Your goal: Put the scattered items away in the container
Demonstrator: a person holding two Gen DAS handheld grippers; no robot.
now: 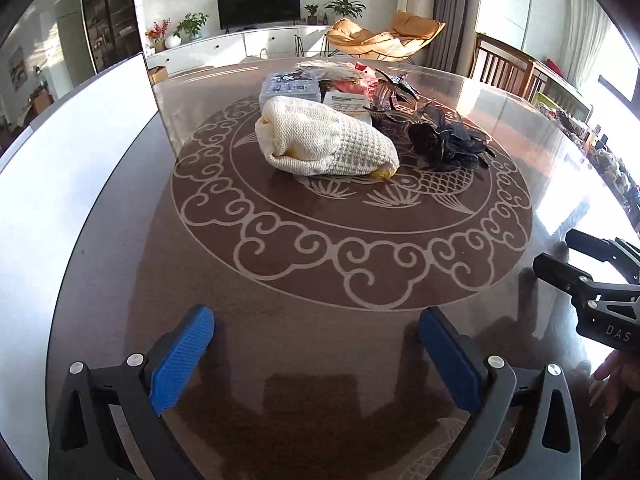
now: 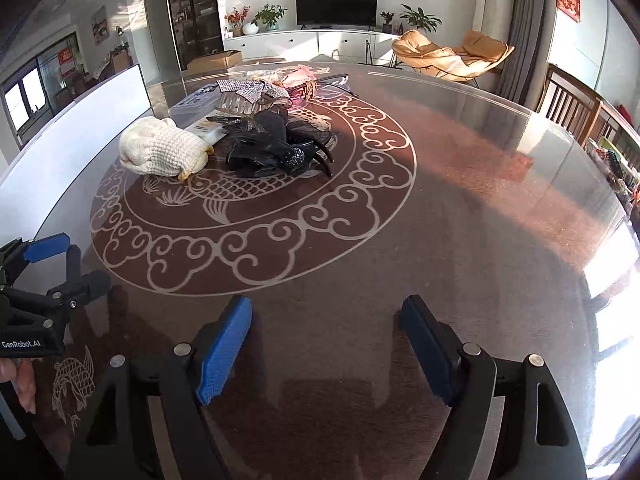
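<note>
A cream knitted bundle (image 1: 326,142) lies mid-table, also in the right wrist view (image 2: 162,152). Beside it sit black hair clips with gauze bows (image 1: 448,142) (image 2: 276,148), a rhinestone clip (image 2: 244,94), a paper card (image 1: 346,104), a grey printed box (image 1: 290,88) and pink items (image 1: 352,86). A white container wall (image 1: 76,152) (image 2: 96,108) stands at the table's left. My left gripper (image 1: 316,356) is open and empty over the near table. My right gripper (image 2: 326,348) is open and empty, far short of the pile.
The round glass table (image 2: 460,200) has a fish and cloud pattern. Wooden chairs (image 2: 572,108) stand at the right edge. Each gripper shows in the other's view, the right (image 1: 592,280) and the left (image 2: 44,280). Bright sun glare lies on the table's right side.
</note>
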